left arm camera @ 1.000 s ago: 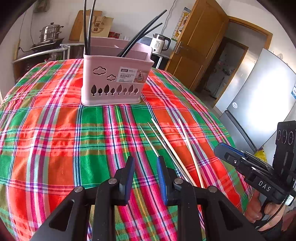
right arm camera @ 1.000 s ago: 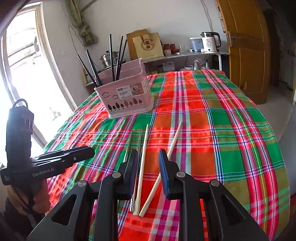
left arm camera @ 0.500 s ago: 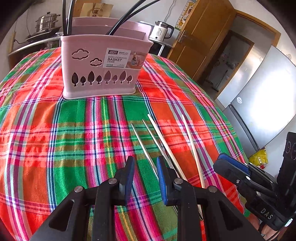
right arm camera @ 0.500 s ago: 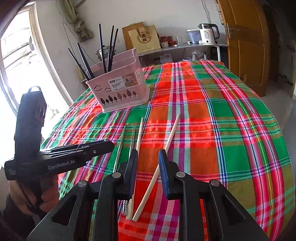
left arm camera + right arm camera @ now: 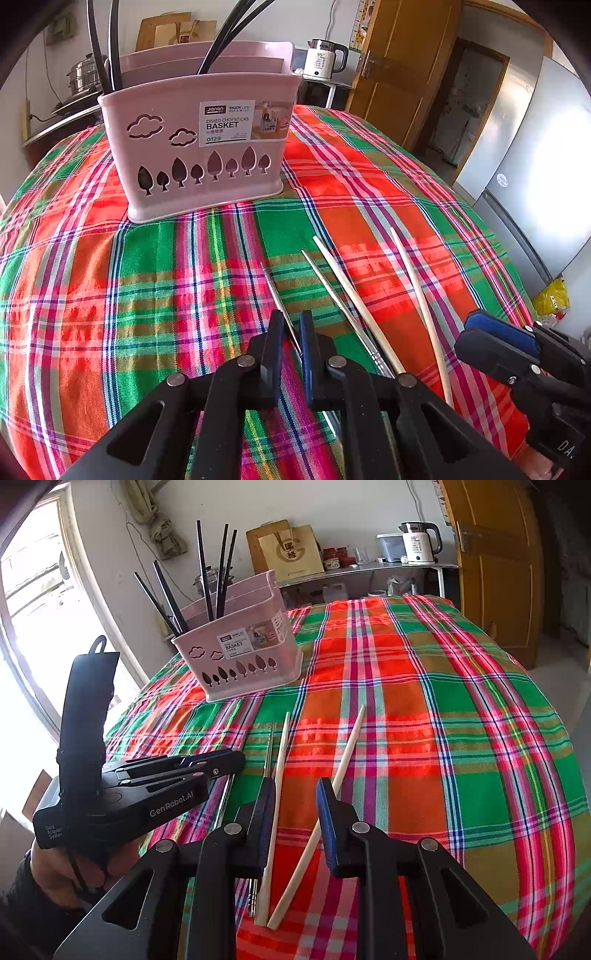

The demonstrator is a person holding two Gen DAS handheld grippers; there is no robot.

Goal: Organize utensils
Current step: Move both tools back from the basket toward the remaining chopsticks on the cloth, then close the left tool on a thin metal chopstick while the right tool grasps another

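The left gripper point(image 5: 291, 332) has its fingers pinched nearly shut on a thin metal chopstick point(image 5: 275, 288) lying on the plaid worktop point(image 5: 110, 295). The right gripper point(image 5: 295, 805) hangs half open, empty, over two pale chopsticks point(image 5: 280, 760). Next comes lifting it into the pink basket point(image 5: 199, 147).

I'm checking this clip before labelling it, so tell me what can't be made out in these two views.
- Left wrist view: the metal chopstick runs between the left gripper fingers; its near end is hidden behind them.
- Left wrist view: the black chopsticks in the pink basket are cut off by the top edge.
- Right wrist view: the basket's compartments are hidden by its front wall.
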